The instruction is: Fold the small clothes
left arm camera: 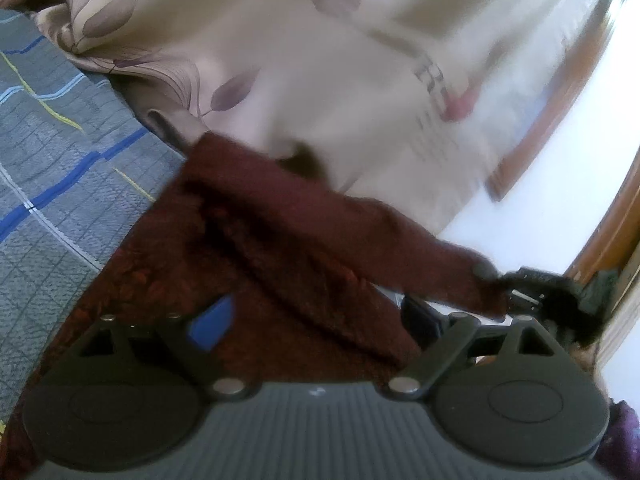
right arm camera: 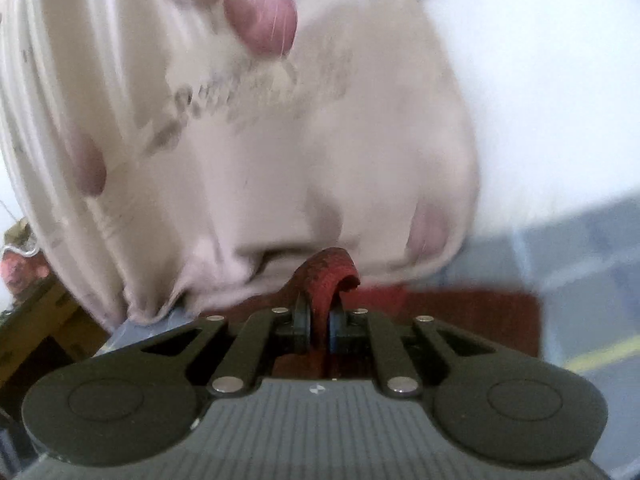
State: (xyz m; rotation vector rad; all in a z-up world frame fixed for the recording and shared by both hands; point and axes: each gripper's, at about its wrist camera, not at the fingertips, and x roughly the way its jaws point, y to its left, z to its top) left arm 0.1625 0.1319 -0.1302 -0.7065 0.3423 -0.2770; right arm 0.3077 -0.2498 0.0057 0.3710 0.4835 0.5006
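Observation:
A dark red garment (left arm camera: 280,240) lies over my left gripper (left arm camera: 316,320) and stretches to the right, where my right gripper (left arm camera: 516,292) holds its far end. The left gripper's jaws stand wide apart, with one blue pad (left arm camera: 214,320) showing and the cloth draped between them. In the right wrist view my right gripper (right arm camera: 320,328) is shut on a fold of the red garment (right arm camera: 328,276), which bunches up above the jaws. More red cloth (right arm camera: 460,320) lies flat beyond.
A grey blanket (left arm camera: 52,168) with blue and yellow lines covers the bed on the left. A pale floral sheet (left arm camera: 248,48) and a white printed cloth (right arm camera: 240,120) lie behind, blurred. A wooden frame (left arm camera: 560,92) and white wall (right arm camera: 560,80) stand beyond.

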